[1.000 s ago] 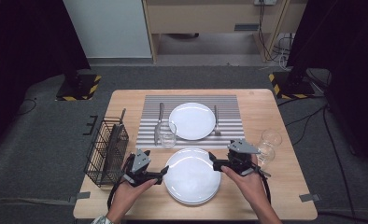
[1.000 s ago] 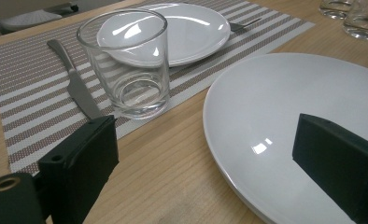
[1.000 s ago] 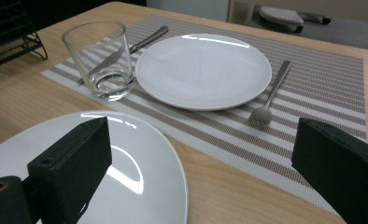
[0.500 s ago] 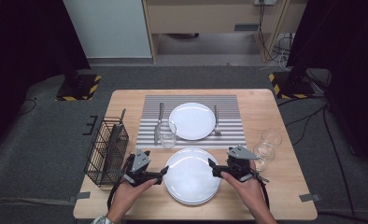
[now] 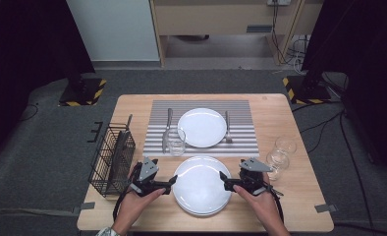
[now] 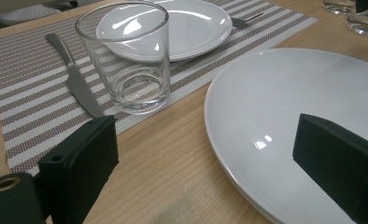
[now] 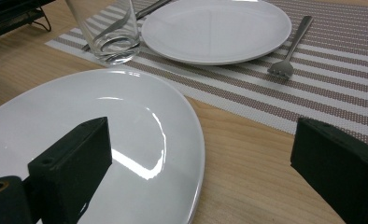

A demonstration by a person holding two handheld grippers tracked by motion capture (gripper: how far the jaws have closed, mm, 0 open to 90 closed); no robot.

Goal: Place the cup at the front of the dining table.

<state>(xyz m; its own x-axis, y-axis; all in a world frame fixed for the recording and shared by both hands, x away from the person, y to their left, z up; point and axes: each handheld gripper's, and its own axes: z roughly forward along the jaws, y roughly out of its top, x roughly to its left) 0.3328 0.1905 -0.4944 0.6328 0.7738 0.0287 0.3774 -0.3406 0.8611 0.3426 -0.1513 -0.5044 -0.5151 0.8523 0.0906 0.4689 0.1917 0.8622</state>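
A large white plate (image 5: 201, 186) lies on the wooden table near its front edge. My left gripper (image 5: 170, 183) is at the plate's left rim, open, pointing at the plate. In the left gripper view the open left gripper (image 6: 205, 158) has one jaw over the wood and the other over the plate (image 6: 303, 107). My right gripper (image 5: 225, 181) is at the plate's right rim and is open too. The right gripper (image 7: 201, 163) spans that rim, one jaw above the plate (image 7: 79, 140) and one above bare wood. Neither holds anything.
A striped placemat (image 5: 154, 118) behind holds a second plate (image 5: 202, 127), a knife (image 5: 168, 129), a fork (image 5: 227, 127) and a glass (image 5: 176, 142). Two glasses (image 5: 281, 153) stand right of my right gripper. A black wire basket (image 5: 114, 158) sits at the left edge.
My right gripper has slid back toward the person along the plate's right side and closer to its rim. The left gripper has hardly moved.
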